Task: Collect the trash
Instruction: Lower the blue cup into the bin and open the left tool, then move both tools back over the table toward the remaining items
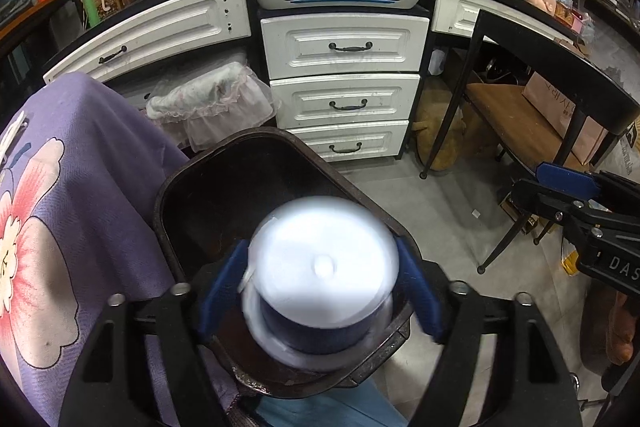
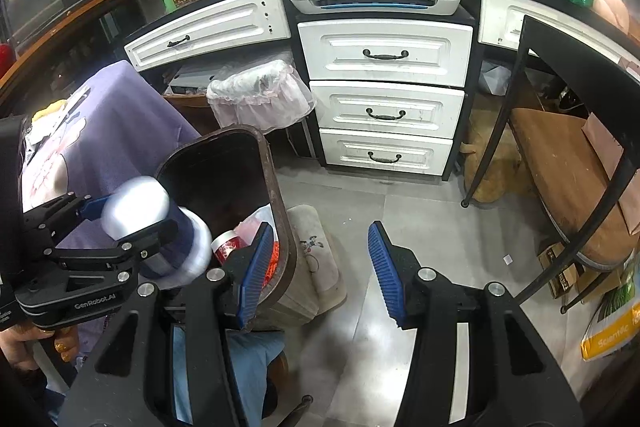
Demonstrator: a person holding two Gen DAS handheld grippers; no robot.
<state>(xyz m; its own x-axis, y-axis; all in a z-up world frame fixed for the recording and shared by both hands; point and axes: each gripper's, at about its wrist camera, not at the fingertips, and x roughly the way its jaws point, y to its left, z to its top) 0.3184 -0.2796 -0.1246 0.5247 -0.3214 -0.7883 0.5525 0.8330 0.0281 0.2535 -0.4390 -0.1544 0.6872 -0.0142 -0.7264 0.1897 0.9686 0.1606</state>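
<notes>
A cup [image 1: 324,267] with a white base, dark blue side and white rim sits motion-blurred between the blue pads of my left gripper [image 1: 322,247], which are sharp and spread beside it. It hangs upside down over the brown trash bin [image 1: 224,195]. In the right wrist view the same cup [image 2: 160,227] is at the left gripper [image 2: 132,219], above the bin's [image 2: 276,195] open mouth. A red cup [image 2: 226,247] and other scraps lie inside. My right gripper [image 2: 320,231] is open and empty over the floor, right of the bin.
A purple flowered cloth [image 1: 80,207] covers something left of the bin. Behind stand a lace-trimmed lined basket [image 1: 208,103] and white drawers [image 1: 344,99]. A black-legged table [image 1: 540,87] is at the right. A small cushioned stool [image 2: 316,255] sits against the bin.
</notes>
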